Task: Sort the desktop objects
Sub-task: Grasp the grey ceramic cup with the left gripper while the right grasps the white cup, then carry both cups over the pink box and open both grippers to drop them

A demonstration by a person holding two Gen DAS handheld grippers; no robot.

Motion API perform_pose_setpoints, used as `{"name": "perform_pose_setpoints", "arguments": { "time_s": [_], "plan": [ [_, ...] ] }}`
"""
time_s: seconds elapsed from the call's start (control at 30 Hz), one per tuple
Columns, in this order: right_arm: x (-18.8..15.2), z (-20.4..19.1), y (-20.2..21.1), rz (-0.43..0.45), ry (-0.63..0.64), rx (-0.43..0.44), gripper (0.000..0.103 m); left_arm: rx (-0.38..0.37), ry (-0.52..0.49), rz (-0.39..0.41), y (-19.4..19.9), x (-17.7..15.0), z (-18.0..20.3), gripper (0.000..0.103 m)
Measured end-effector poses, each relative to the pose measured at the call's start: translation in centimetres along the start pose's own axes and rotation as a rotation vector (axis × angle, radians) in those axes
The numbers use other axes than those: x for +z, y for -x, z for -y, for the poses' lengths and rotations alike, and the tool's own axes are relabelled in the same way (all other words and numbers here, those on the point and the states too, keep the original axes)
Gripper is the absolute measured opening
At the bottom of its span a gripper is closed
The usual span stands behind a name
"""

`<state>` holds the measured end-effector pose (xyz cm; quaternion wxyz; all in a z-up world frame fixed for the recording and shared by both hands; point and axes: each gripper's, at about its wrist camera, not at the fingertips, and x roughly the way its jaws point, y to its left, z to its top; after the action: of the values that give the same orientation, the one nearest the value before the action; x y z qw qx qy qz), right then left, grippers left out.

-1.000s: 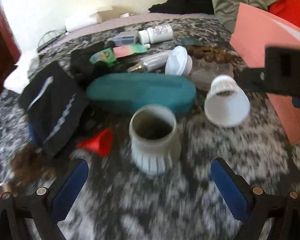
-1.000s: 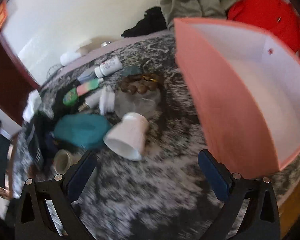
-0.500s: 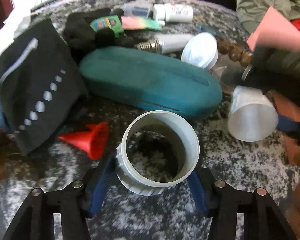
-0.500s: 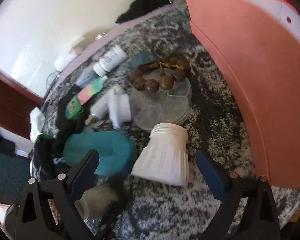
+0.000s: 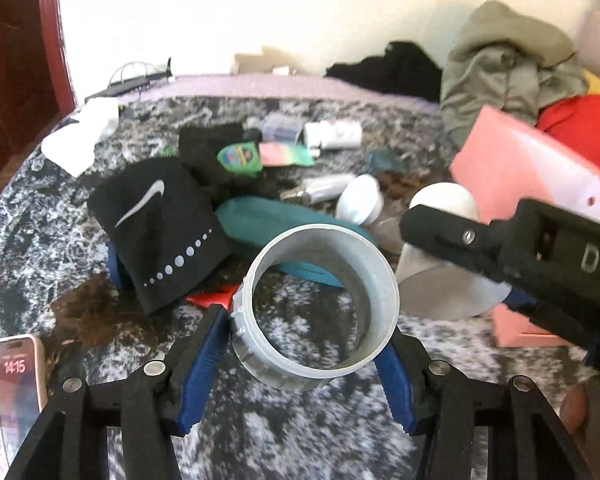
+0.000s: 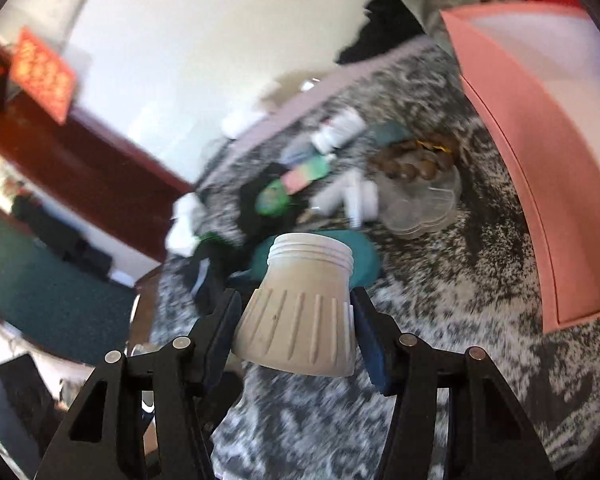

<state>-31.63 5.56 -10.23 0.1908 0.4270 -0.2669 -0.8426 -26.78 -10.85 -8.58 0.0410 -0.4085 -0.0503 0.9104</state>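
My left gripper point(image 5: 304, 354) is shut on a grey ribbed cup point(image 5: 320, 312), lifted off the mottled surface with its open mouth facing the camera. My right gripper point(image 6: 296, 328) is shut on a white ribbed cup point(image 6: 300, 312), held up with its threaded end pointing away. The right gripper's black body point(image 5: 520, 248) crosses the right side of the left wrist view with the white cup point(image 5: 440, 280) beneath it. A pink box point(image 6: 540, 152) stands open at the right.
On the surface lie a teal case point(image 5: 260, 224), a black Nike pouch point(image 5: 160, 224), a red funnel point(image 5: 212, 300), a phone point(image 5: 18, 380), a pill bottle point(image 6: 340, 128), wooden beads point(image 6: 412, 164) on a clear lid, and a white cap point(image 5: 360, 204). Clothes are piled behind the box.
Both grippers closed on their cups and lifted them off the surface. The right gripper now sits close beside the left one.
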Motion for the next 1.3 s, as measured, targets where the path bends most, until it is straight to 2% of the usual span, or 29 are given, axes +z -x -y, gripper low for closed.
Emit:
{"name": "perform_pose_setpoints", "arguments": {
  "time_s": [0.17,0.33,0.4,0.57,0.67,0.77,0.83,0.93,1.07,1.17,1.23,1.27,1.3],
  "plan": [
    [-0.8,-1.6,4.4,0.042,0.052,0.025,0.059,0.002,-0.025,0.067,4.2,0.0,1.8,0.061],
    [-1.5,-1.6,10.7,0.128,0.092,-0.005,0.059,-0.014,-0.071,0.129,7.3,-0.7,4.8,0.061],
    [-2.0,-0.9,13.9,0.192,0.099,-0.04,0.059,-0.071,-0.076,0.127,7.9,-0.2,6.6,0.061],
    [-2.6,1.3,21.9,0.43,0.118,-0.199,0.059,-0.205,-0.167,0.184,9.0,1.8,13.7,0.061],
    [-2.2,2.7,25.9,0.56,0.092,-0.272,0.06,-0.275,-0.205,0.177,8.0,2.7,17.8,0.061],
    [-1.5,3.9,28.2,0.707,0.143,-0.428,0.06,-0.298,-0.248,0.158,5.5,3.4,21.6,0.06],
    [-0.5,5.1,28.3,0.747,0.17,-0.511,0.06,-0.297,-0.267,0.139,3.4,3.8,23.7,0.06],
    [2.2,8.8,26.4,0.682,0.134,-0.584,0.06,-0.261,-0.278,0.093,-0.7,4.8,25.9,0.06],
    [6.0,14.8,22.5,0.477,0.069,-0.644,0.06,-0.207,-0.294,-0.006,-6.8,4.7,27.6,0.059],
    [7.1,18.6,19.8,0.332,0.035,-0.651,0.06,-0.158,-0.306,-0.081,-10.2,4.1,28.1,0.06],
    [7.1,20.3,18.1,0.242,0.037,-0.636,0.06,-0.147,-0.314,-0.086,-10.7,3.7,28.6,0.06],
    [7.3,20.9,18.0,0.231,0.034,-0.645,0.062,-0.138,-0.326,-0.078,-10.7,3.5,29.0,0.065],
    [7.4,21.1,18.0,0.237,0.04,-0.656,0.073,-0.122,-0.333,-0.068,-10.5,3.4,29.2,0.075]
  ]
}}
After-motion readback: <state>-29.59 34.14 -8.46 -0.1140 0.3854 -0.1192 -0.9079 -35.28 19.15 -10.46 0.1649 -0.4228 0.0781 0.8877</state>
